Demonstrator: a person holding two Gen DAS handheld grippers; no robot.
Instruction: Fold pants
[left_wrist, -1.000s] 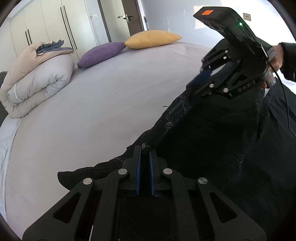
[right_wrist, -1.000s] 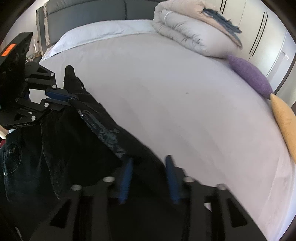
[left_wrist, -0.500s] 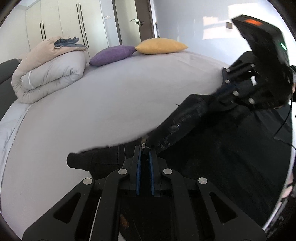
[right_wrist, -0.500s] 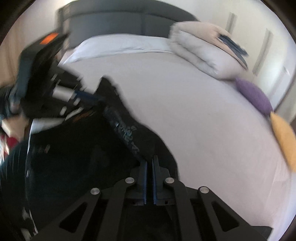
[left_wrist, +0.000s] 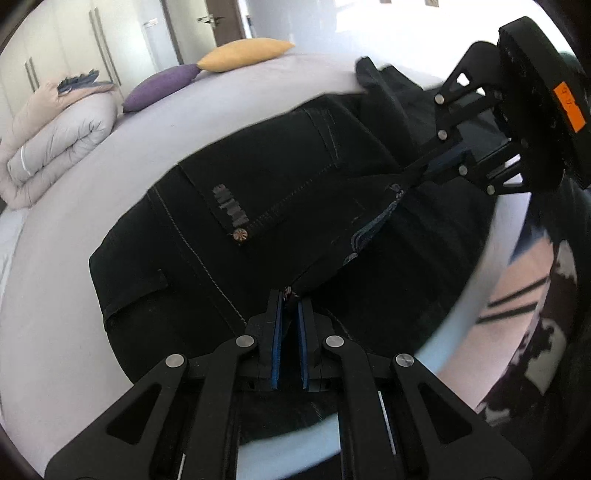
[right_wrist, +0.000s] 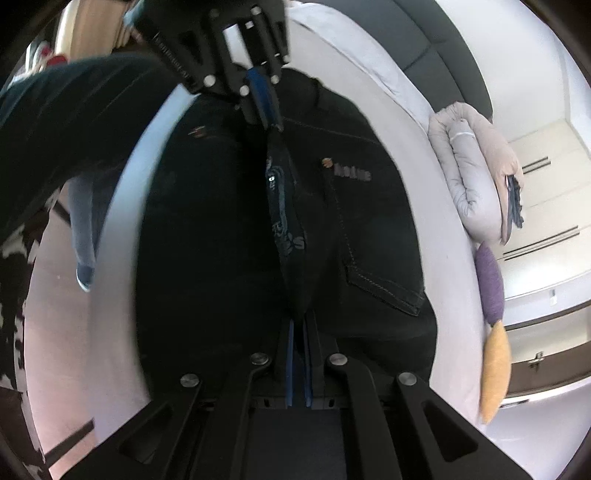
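At the bottom centre of the left view, the left gripper (left_wrist: 289, 295) is pinching the waistband of the black pants (left_wrist: 258, 206), its jaws pressed together. The pants are lying across the pale bed (left_wrist: 66, 229), pocket facing up. At the upper right, the right gripper (left_wrist: 417, 172) is pinching the same band. Beyond, a purple pillow (left_wrist: 159, 86) is sitting at the upper left.

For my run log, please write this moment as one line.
stage: fold pants | left tongs: shut on pants waistband | right tongs: shut on waistband | pants: on bed
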